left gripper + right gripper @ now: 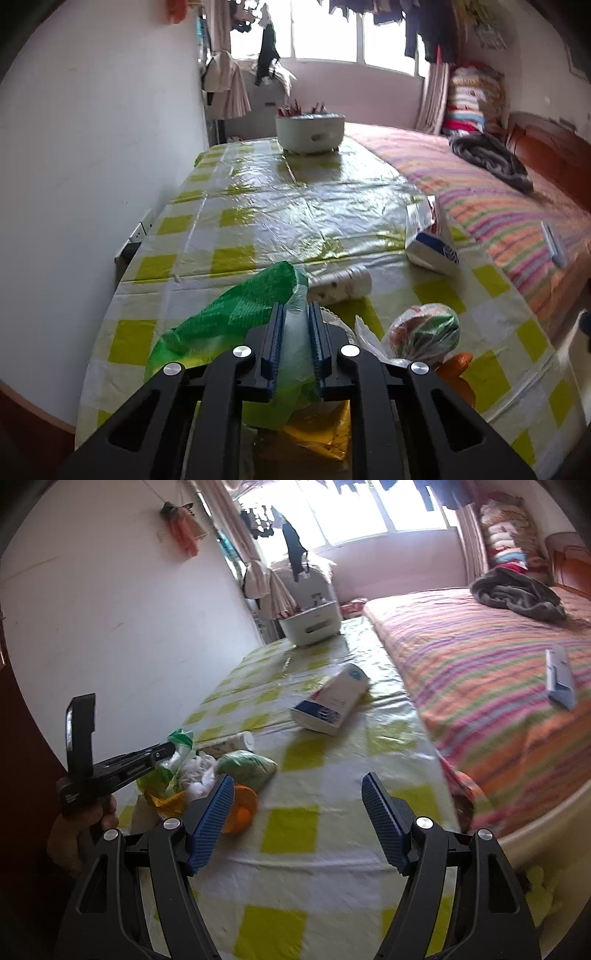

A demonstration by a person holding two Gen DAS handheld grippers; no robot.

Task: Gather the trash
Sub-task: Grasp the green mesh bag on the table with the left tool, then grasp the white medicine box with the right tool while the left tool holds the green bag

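Over the checked table (258,192) — left claw (295,314) angled down, pinching green bag (236,310); right claw (297,786) spread.

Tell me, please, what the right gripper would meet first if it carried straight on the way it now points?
Probably the bare checked tablecloth: the open right gripper tilts down at it with nothing between the fingers. Further along that line lies the white and blue carton, though depth is hard to judge.

We've got a checked table (295,827); trash pile (207,771), carton (328,701) and pot (310,624) beyond it.
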